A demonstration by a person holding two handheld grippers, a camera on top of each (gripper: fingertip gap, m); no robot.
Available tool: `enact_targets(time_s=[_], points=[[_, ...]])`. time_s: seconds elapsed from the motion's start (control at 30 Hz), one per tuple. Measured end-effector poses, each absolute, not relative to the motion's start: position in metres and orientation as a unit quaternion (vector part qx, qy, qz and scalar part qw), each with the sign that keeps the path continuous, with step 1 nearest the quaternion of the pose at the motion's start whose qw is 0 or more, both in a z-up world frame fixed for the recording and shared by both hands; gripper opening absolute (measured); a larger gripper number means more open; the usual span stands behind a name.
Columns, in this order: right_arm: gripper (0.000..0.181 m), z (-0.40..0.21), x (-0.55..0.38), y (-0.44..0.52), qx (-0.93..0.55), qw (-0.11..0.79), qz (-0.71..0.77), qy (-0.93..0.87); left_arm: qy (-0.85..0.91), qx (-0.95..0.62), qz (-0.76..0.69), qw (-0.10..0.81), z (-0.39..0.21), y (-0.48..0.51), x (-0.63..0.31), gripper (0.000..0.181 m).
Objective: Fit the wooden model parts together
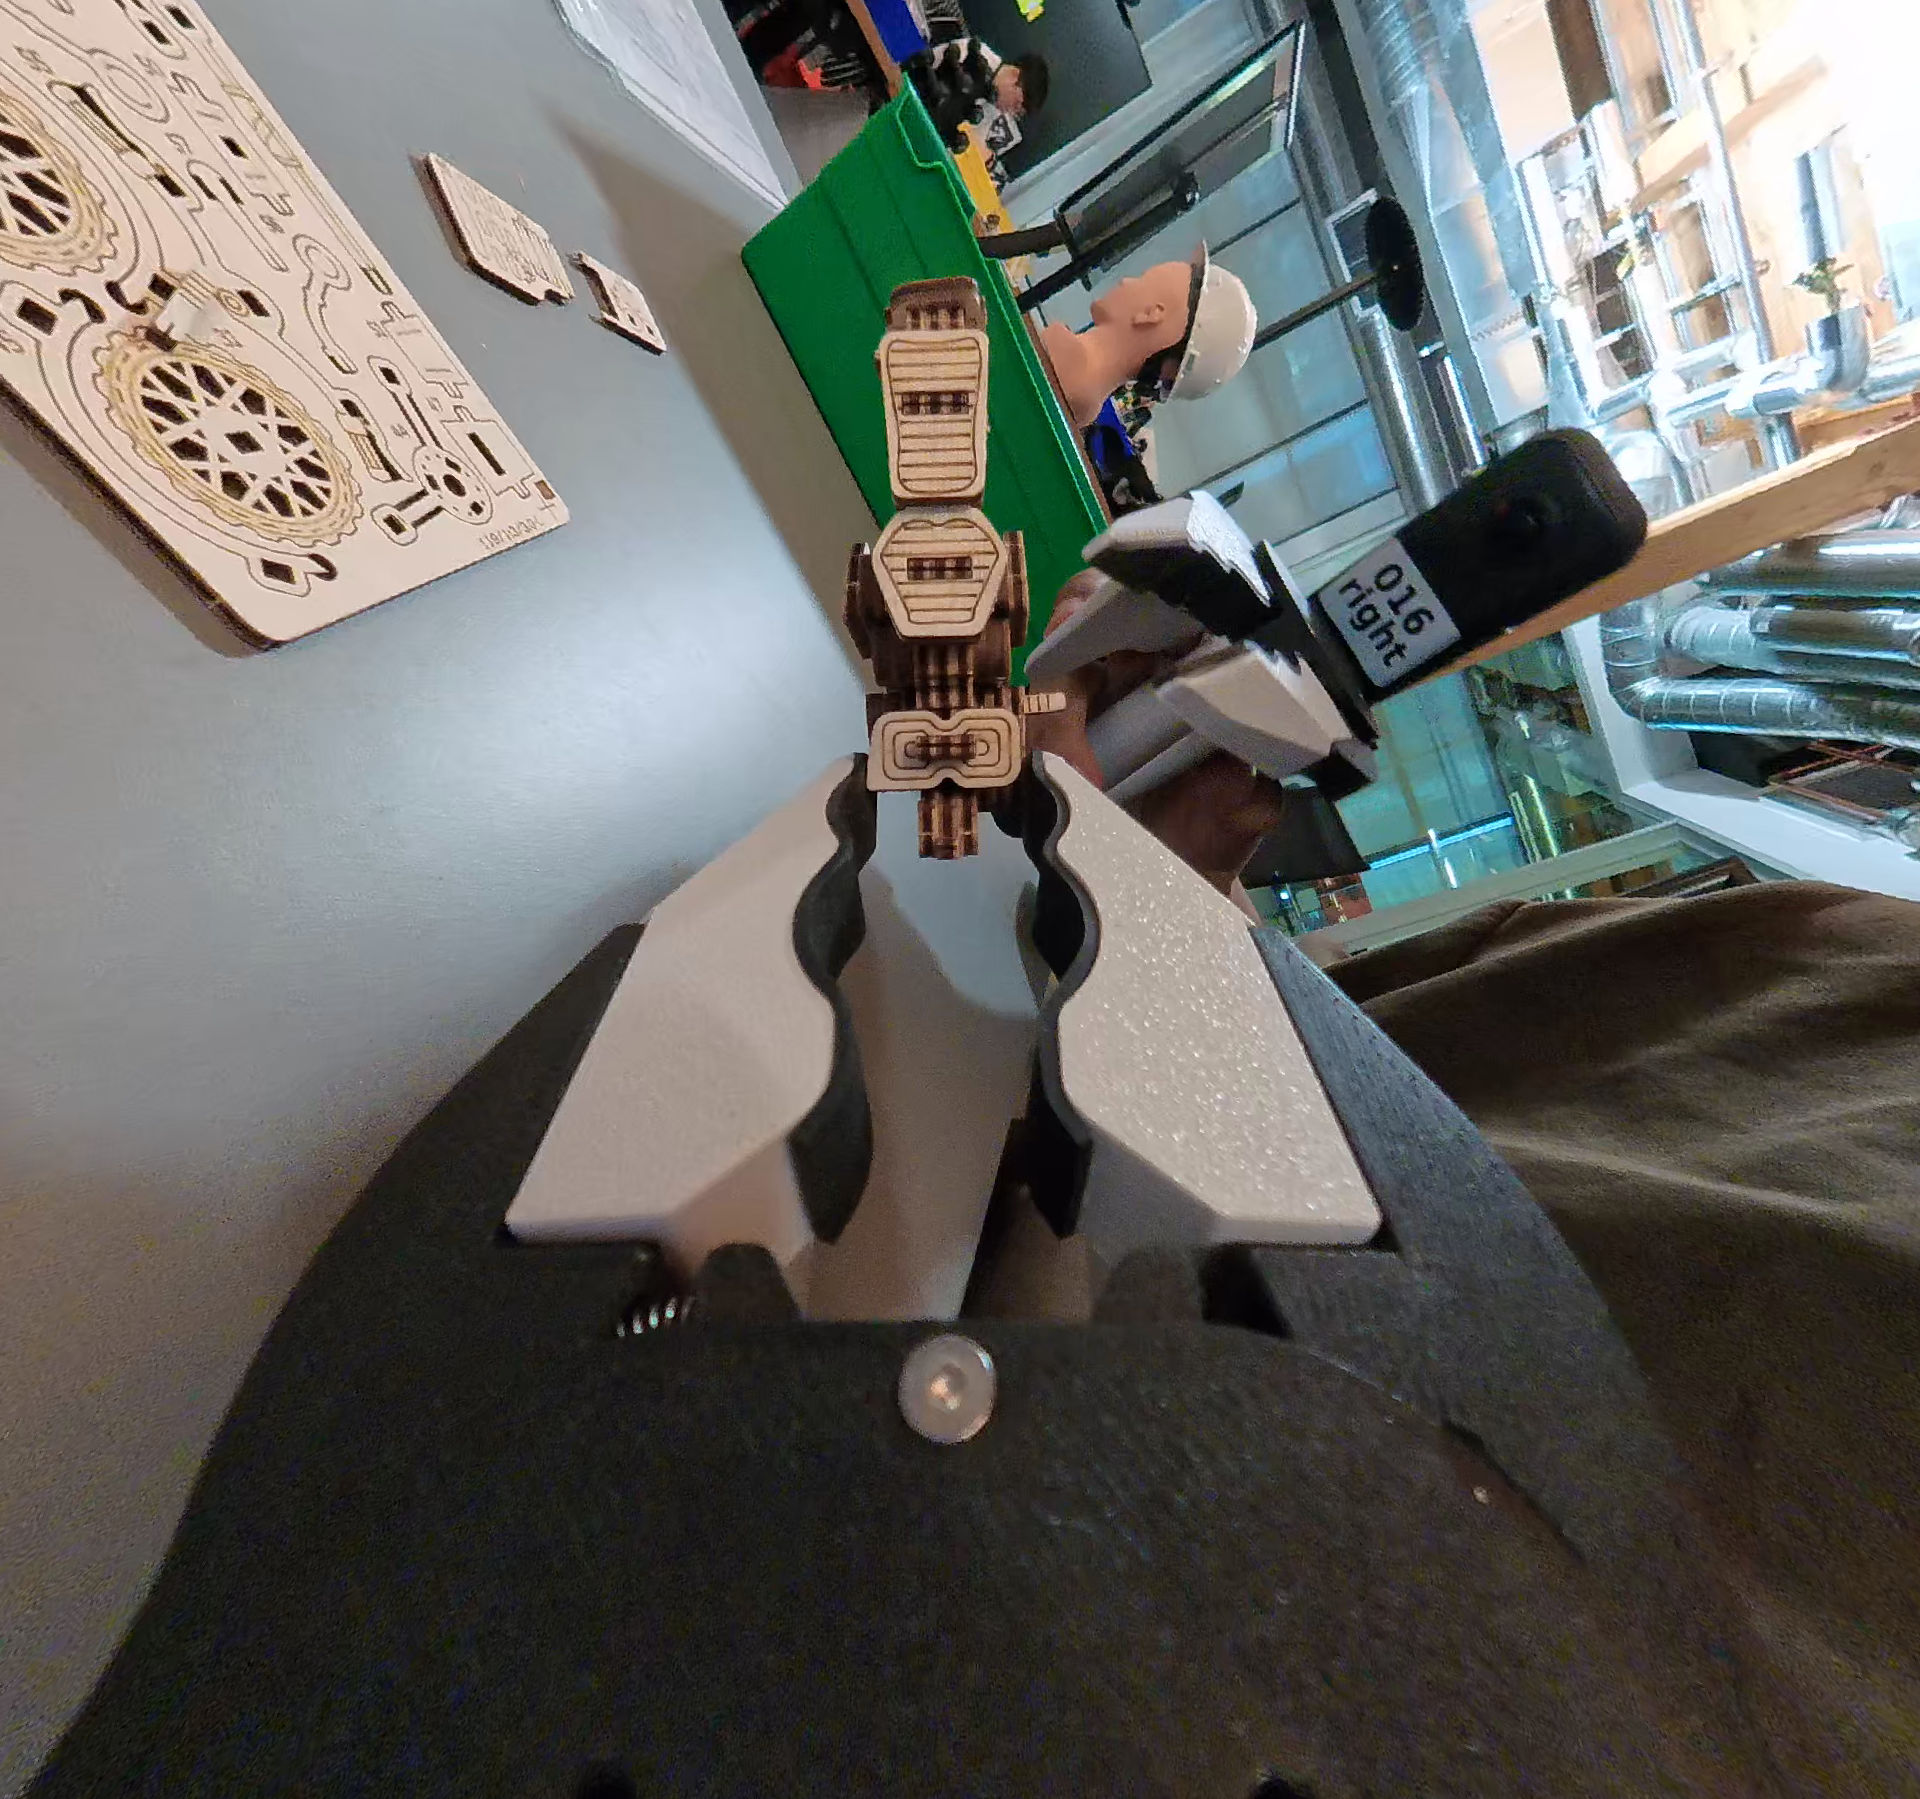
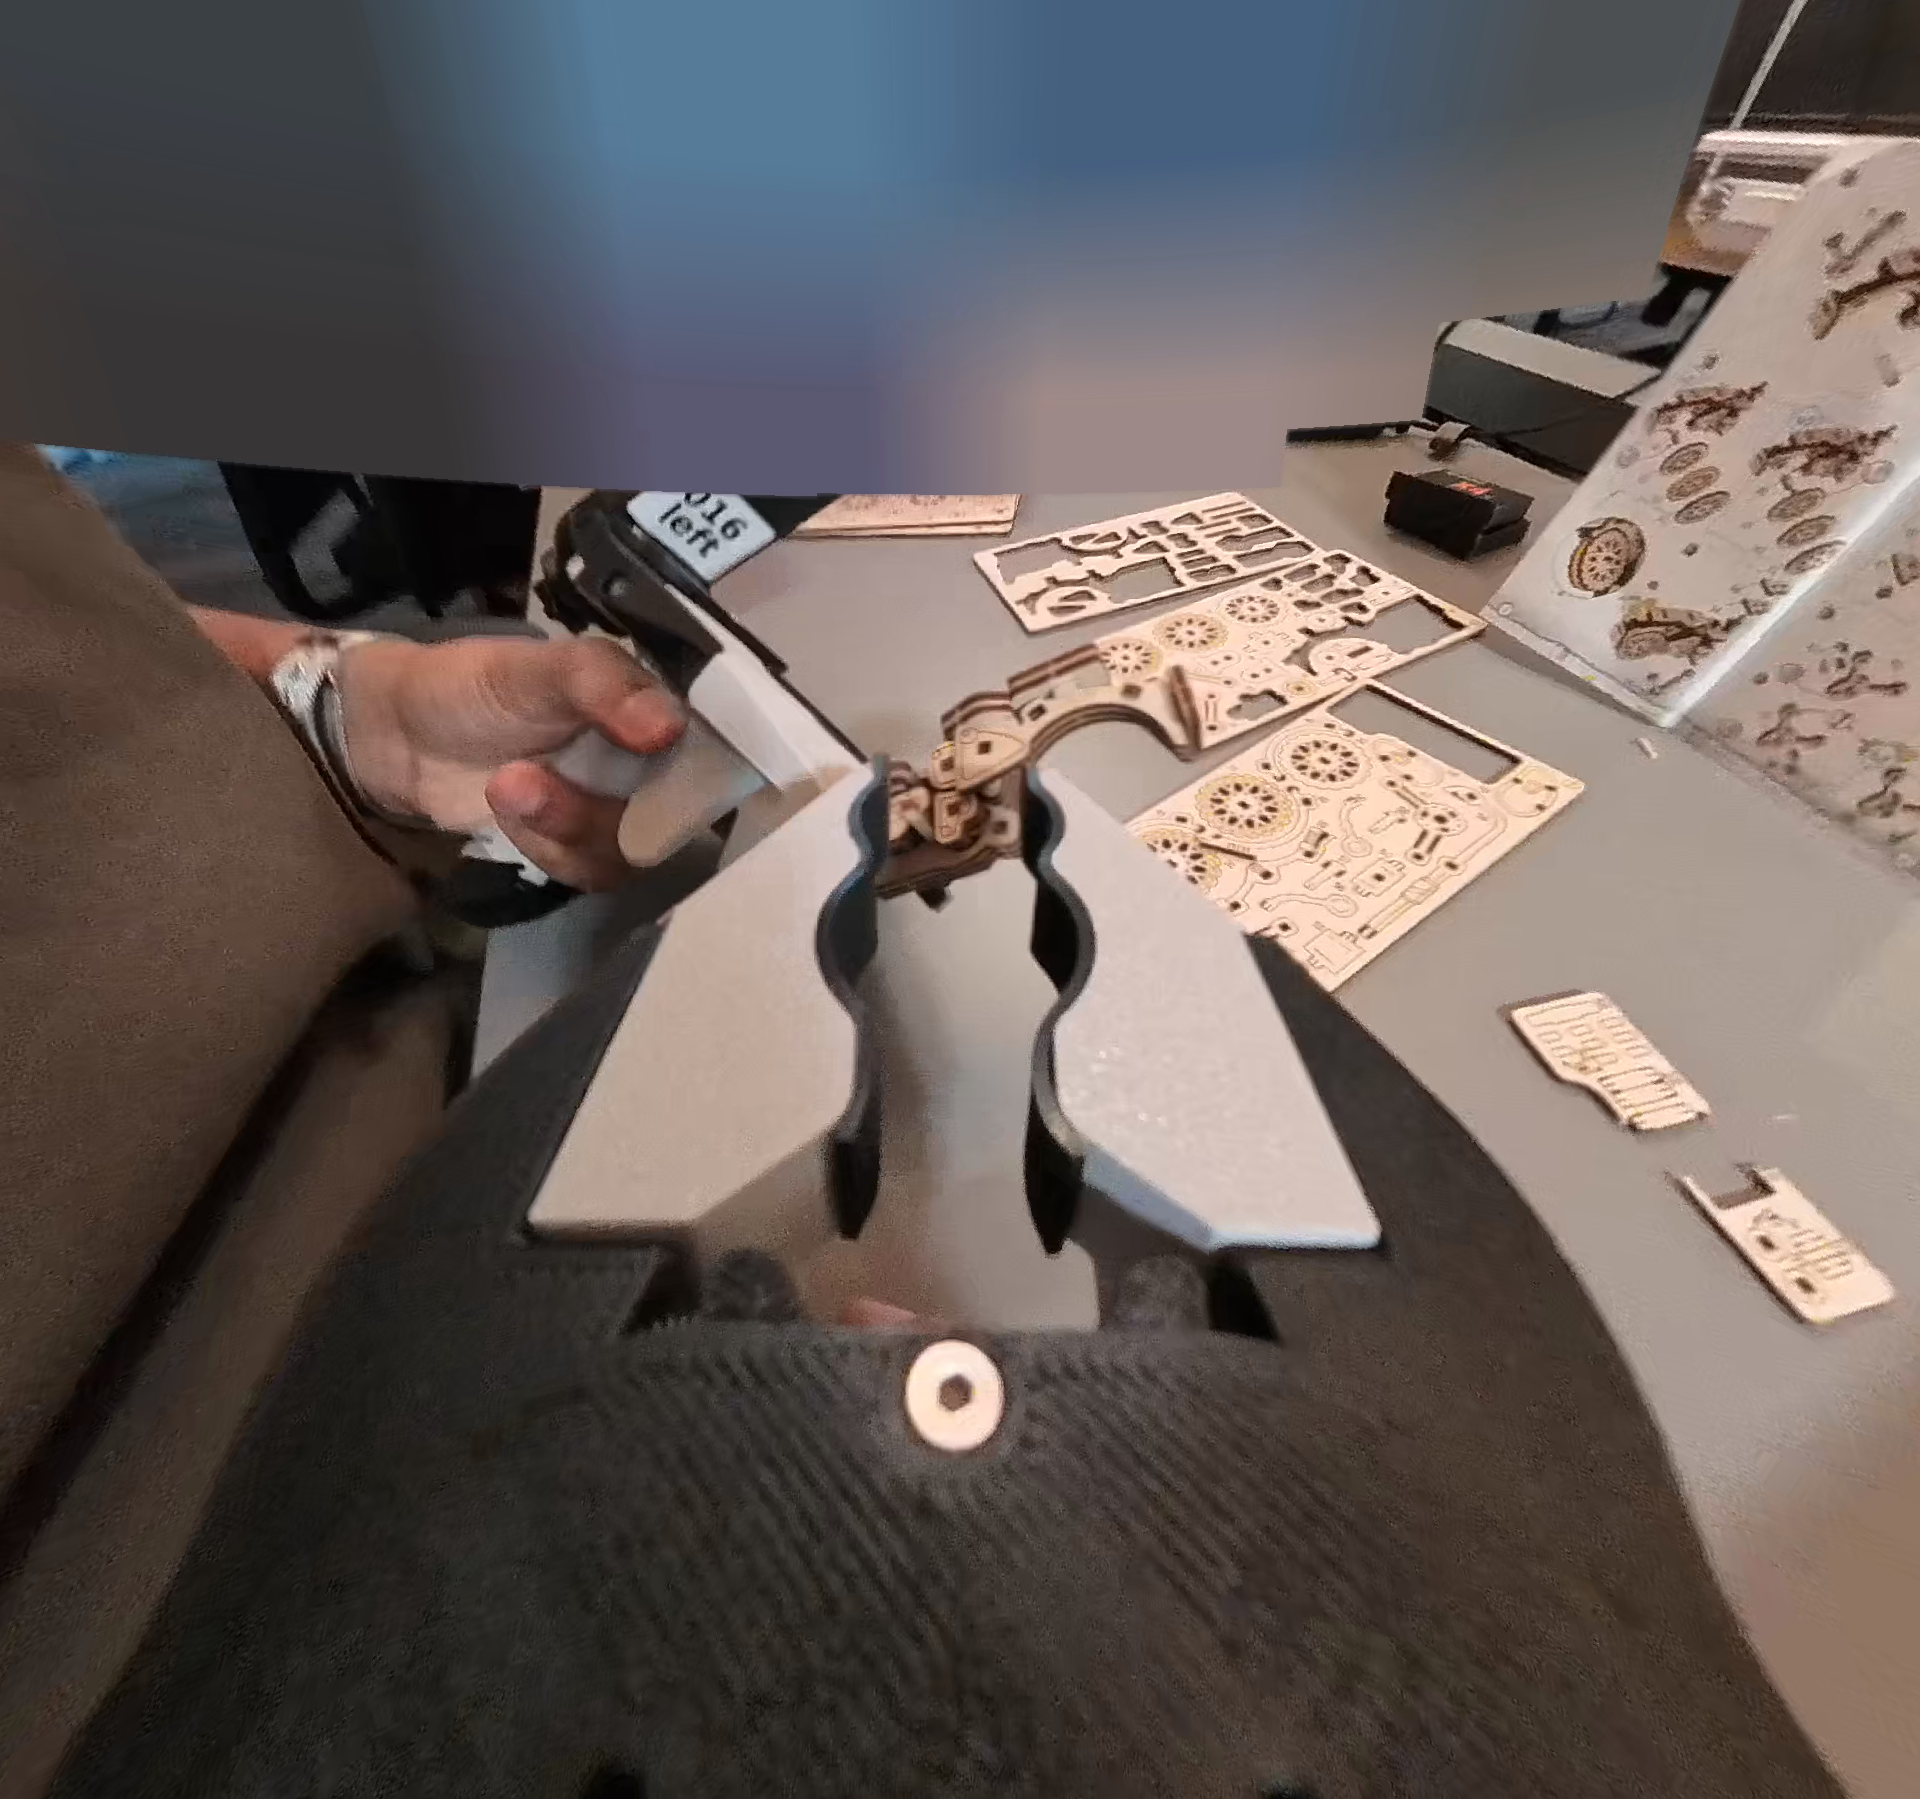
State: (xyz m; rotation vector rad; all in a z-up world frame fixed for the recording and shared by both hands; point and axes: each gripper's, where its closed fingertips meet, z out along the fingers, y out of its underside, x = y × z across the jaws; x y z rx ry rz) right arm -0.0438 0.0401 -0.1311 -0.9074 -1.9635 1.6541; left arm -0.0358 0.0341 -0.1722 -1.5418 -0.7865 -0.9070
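Wooden model (image 1: 940, 565) is held up off the worktop (image 1: 312, 814), left tool (image 1: 948, 793) pinched on its base. Right tool (image 2: 951, 799) is part-open around its end, grip unclear. Light, brittle ply (tabs snap): hold the stacked core.

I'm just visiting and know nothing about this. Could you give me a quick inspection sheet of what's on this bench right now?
Surface: grey table, flat and matte.
Job's things: part-built wooden model raised above the table; punched wooden part sheets; two small loose wooden pieces.
Clutter: propped instruction sheet; small black box; green bin.
Grippers: left hand-held gripper appears shut on the model's lower end; right hand-held gripper meets the model from the side, grip unclear.
Cables: nothing seen.
Surroundings: mannequin head in a white hard hat, metal ducting, glass partitions.
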Motion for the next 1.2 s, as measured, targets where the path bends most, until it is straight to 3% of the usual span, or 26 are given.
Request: enact_targets(time_s=[0.23,0.57,0.8,0.97,1.03,1.13,1.2], points=[[0.024,-0.137,-0.051,0.055,-0.383,0.126,0.640,-0.655,-0.281,-0.666,-0.366,0.586,-0.164,0.032,-0.033,0.026],[0.019,-0.141,-0.041,0.040,-0.419,-0.094,0.702,-0.568,-0.204,-0.678,-0.368,0.602,-0.153,0.028,-0.021,0.025],[0.006,-0.139,-0.033,0.032,-0.406,-0.152,0.708,-0.557,-0.181,-0.686,-0.380,0.593,-0.154,0.027,-0.013,0.026],[0.006,-0.136,-0.033,0.034,-0.398,-0.148,0.712,-0.559,-0.198,-0.667,-0.397,0.599,-0.149,0.027,-0.016,0.026],[0.006,-0.130,-0.034,0.039,-0.392,-0.127,0.721,-0.557,-0.225,-0.662,-0.394,0.597,-0.152,0.029,-0.023,0.045],[0.006,-0.120,-0.041,0.053,-0.387,-0.050,0.729,-0.562,-0.250,-0.656,-0.391,0.595,-0.155,0.026,-0.034,0.053],[0.007,-0.119,-0.046,0.065,-0.377,0.052,0.706,-0.597,-0.264,-0.650,-0.394,0.594,-0.156,0.025,-0.040,0.053]])
